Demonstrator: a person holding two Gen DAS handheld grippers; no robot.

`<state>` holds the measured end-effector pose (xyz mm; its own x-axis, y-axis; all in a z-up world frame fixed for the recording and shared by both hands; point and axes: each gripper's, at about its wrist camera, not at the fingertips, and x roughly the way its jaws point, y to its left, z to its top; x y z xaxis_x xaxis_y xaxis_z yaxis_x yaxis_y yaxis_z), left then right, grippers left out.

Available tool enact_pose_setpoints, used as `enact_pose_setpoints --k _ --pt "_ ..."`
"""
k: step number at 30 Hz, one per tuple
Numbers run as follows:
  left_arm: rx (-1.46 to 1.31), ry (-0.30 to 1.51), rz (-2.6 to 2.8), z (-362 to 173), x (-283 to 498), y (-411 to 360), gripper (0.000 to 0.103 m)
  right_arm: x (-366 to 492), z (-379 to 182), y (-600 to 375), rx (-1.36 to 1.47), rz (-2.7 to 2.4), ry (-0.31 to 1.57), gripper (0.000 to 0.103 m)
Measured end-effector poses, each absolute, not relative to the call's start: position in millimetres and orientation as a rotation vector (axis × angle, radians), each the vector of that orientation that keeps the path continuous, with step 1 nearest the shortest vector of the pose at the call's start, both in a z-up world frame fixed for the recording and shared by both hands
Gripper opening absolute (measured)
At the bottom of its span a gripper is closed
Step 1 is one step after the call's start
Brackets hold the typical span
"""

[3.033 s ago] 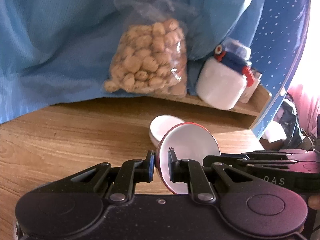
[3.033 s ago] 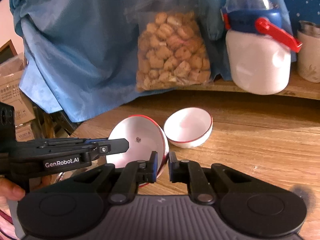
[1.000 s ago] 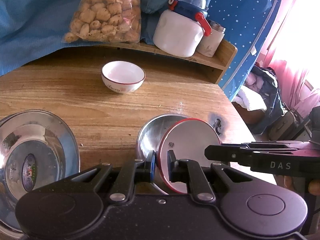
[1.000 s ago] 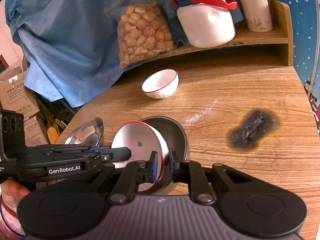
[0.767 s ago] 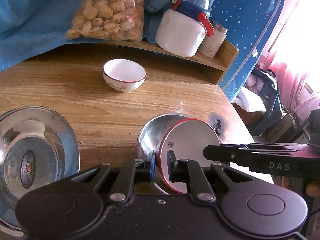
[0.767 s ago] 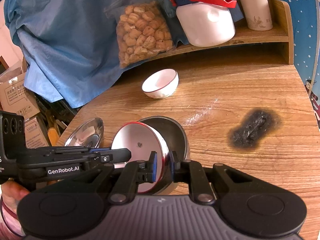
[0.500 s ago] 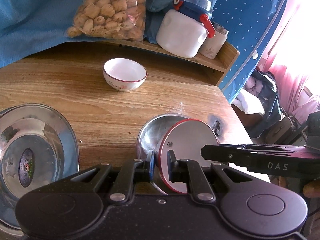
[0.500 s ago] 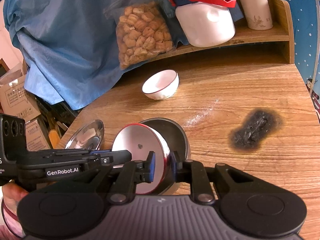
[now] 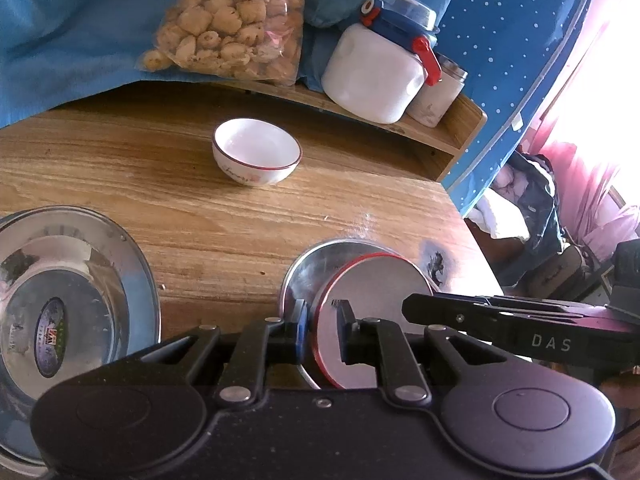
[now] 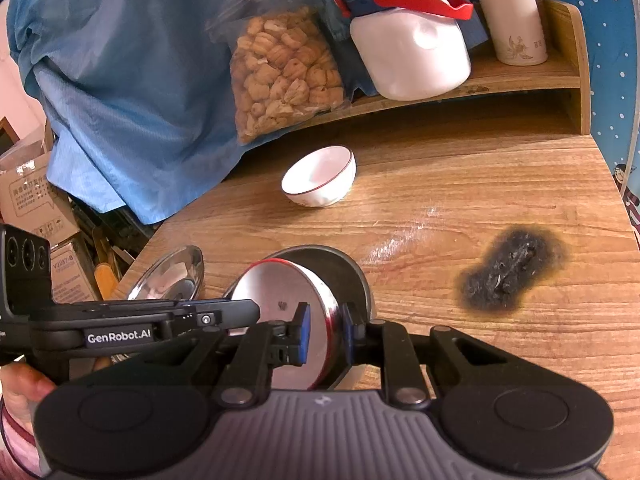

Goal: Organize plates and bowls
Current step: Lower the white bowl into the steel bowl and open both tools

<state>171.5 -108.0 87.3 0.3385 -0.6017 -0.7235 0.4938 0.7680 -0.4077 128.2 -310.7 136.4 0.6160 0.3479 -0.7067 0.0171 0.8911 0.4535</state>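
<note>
Red-rimmed bowl [image 9: 372,300] sits tilted inside steel bowl [image 9: 310,270], near desk [image 9: 220,232] edge: nesting looks done.

Left tongs [image 9: 322,330] just eased apart. Right tongs [image 10: 325,330] are narrow. Both straddle the rim and seem slack.

Left to do, I judge: white bowl [image 9: 256,156] at 12 o'clock, steel plate [image 9: 140,268] at 9 o'clock.

- The left gripper [image 9: 320,330] was matte black, with two round housings near the camera and silver rivets on its linkage arms.
- Its left finger carried a blue pad [image 9: 301,330]; the other pad looked black.
- The right gripper [image 10: 324,334] had a ribbed grey body and blue pads on both fingers.
- Seen side-on, one gripper bore white "GenRobot.AI" lettering, the other "DAS".
- A small silver screw sat near the "GenRobot.AI" mark.
</note>
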Motion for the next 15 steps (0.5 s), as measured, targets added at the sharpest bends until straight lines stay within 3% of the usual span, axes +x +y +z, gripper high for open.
enact_pose_setpoints --k 11,15 --pt "-0.171 0.999 -0.703 93.3 180.7 -102.4 0.019 132.9 136.1 -315.6 0.465 0.209 0.887 0.023" --pt "-0.208 0.988 -0.704 99.6 184.6 -97.3 0.030 132.7 139.3 -320.5 0.473 0.214 0.869 0.024"
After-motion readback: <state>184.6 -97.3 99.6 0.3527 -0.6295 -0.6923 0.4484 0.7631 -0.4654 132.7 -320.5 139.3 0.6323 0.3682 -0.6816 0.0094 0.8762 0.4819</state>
